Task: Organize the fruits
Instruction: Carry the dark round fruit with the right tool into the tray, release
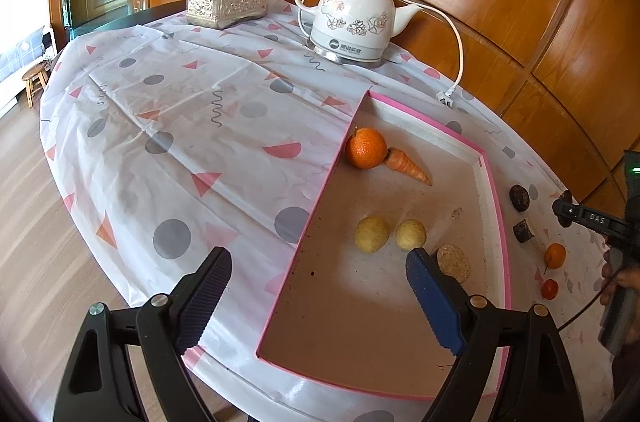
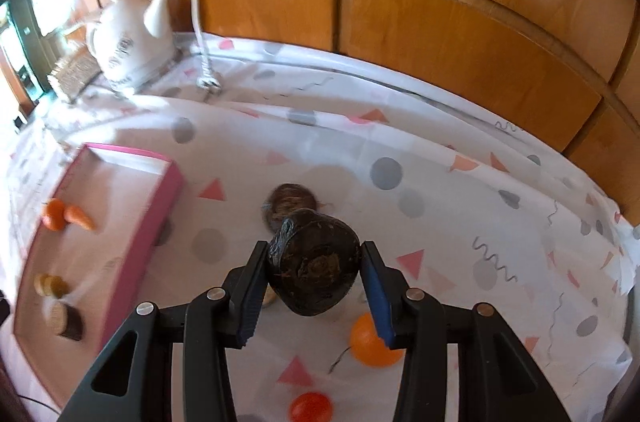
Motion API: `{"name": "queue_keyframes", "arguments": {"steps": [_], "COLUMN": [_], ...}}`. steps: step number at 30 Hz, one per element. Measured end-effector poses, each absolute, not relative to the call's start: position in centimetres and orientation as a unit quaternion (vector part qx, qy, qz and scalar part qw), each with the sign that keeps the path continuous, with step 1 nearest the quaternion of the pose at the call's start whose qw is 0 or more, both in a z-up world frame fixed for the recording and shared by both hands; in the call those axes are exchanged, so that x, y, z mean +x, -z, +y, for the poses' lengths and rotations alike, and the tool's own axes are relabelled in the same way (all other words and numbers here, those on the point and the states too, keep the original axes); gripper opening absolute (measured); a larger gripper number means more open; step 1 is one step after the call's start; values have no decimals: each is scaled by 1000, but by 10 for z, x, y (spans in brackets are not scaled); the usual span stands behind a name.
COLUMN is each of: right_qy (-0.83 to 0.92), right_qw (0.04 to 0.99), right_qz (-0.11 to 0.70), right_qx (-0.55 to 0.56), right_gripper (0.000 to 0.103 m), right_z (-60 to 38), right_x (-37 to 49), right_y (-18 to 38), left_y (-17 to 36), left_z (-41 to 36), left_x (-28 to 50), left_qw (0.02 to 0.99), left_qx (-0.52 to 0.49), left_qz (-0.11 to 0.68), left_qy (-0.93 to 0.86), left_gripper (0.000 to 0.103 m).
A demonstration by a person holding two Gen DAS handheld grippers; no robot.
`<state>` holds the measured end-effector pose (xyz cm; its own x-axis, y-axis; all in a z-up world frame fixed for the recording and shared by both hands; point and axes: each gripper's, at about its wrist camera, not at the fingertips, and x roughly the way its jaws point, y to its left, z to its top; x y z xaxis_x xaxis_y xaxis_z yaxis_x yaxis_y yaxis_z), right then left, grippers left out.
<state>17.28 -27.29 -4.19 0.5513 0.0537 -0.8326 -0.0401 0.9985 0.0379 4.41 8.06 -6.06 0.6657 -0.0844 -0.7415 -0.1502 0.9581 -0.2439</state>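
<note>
the right gripper is clamped on a dark brown fruit at centre frame, lifted over the patterned tablecloth. the left gripper, jaws wide apart and empty, hangs at lower centre over the pink tray, which holds an orange and carrot.

I see a round surface under a patterned cloth. Directly on it: tissue box, kettle, plug, pink tray, two dark chunks, an orange fruit, a red fruit.
</note>
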Motion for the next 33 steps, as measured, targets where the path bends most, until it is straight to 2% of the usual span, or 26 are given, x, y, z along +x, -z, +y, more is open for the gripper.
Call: {"name": "queue_keyframes", "arguments": {"steps": [21, 33], "right_qy": [-180, -201], "right_qw": [865, 854], "right_qz": [467, 478], "right_qx": [24, 30], "right_gripper": [45, 46], "right_z": [-159, -107], "right_x": [120, 139], "right_y": [30, 37], "left_y": [45, 48], "left_z": [106, 114], "left_x": [35, 35], "left_qw": [906, 903], "left_qx": [-181, -188], "left_qz": [381, 384], "left_qy": [-39, -48], "left_gripper": [89, 89]}}
